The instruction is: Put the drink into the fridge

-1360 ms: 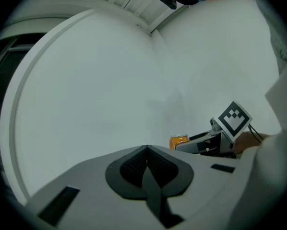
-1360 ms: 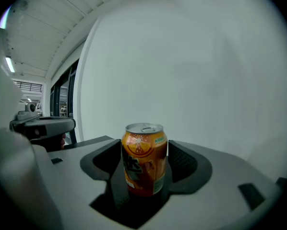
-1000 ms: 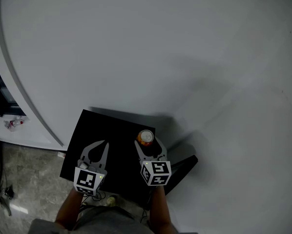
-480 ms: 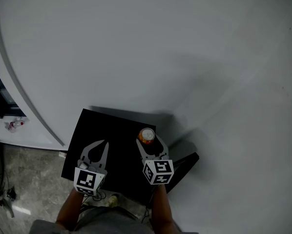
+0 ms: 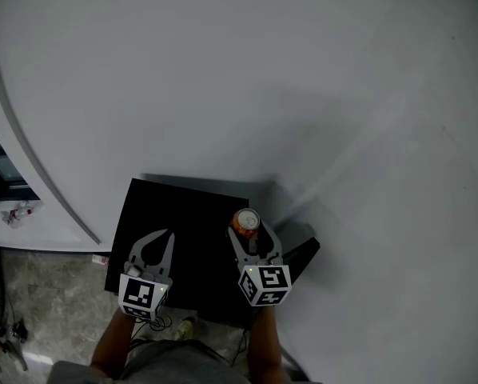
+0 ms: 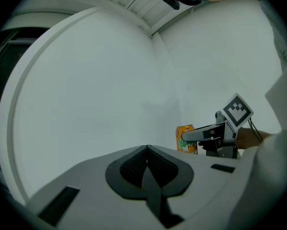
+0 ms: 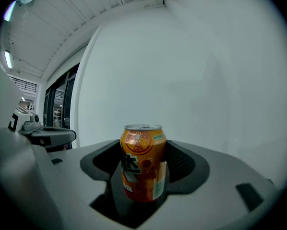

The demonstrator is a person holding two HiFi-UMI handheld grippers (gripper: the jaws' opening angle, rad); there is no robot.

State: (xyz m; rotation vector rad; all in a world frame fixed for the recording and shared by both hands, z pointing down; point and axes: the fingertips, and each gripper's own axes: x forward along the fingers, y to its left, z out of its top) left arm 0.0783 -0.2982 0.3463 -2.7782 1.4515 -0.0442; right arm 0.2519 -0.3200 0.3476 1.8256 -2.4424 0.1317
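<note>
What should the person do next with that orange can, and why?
Probably carry the orange can past the black table toward the white surface ahead: the right gripper is shut on it, upright, and the left gripper is shut, empty, free for a door.

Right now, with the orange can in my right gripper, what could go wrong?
The right gripper holds the orange can by its sides between two jaws, so it might tip or slip on a quick swing. The white panel ahead shows no opening; pushing forward could knock the can against it. The left gripper is shut and empty, so no door is being held open.
</note>
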